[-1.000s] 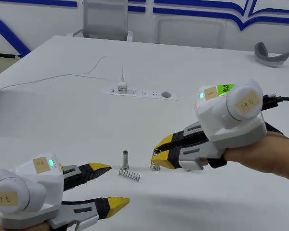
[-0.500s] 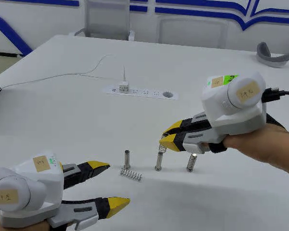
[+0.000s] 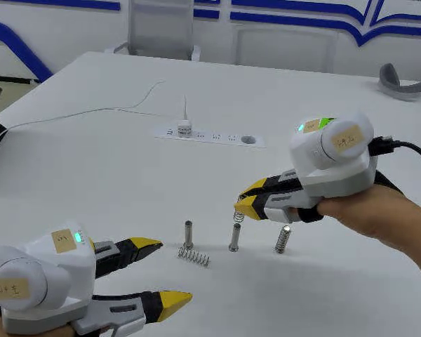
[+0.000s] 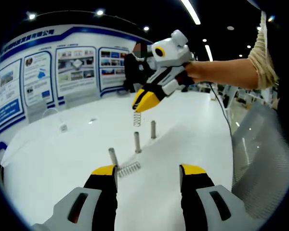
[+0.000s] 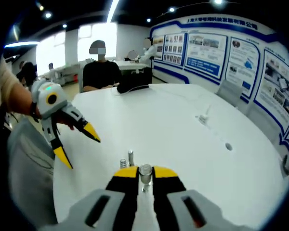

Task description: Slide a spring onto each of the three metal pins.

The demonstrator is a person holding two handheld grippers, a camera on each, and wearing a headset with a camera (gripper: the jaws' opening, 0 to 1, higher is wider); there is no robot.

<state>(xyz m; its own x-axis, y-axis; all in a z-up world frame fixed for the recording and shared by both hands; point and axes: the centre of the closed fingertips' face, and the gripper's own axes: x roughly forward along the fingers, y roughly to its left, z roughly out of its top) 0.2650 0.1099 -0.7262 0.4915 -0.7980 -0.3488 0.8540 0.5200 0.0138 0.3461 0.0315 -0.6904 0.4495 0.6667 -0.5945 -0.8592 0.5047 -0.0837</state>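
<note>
Resting low at the lower left of the head view, the left gripper (image 3: 165,272) has not moved; its fingers are wide apart and empty. Just beyond them a loose spring (image 3: 194,257) lies flat on the bench (image 3: 91,161), beside the bare left pin (image 3: 188,234). Farther on, at centre frame, the right gripper (image 3: 244,205) has risen from the bench surface with its fingers closed on a second spring (image 3: 238,216), which now hangs directly over the middle pin (image 3: 234,237). That spring's long axis is upright, its lower end pointing down at the pin's top. Whether it has begun to slip over the pin is too fine to tell. Right of it, the third pin (image 3: 283,240) already wears its spring, so I judge one pin done, one being threaded and one left.
</note>
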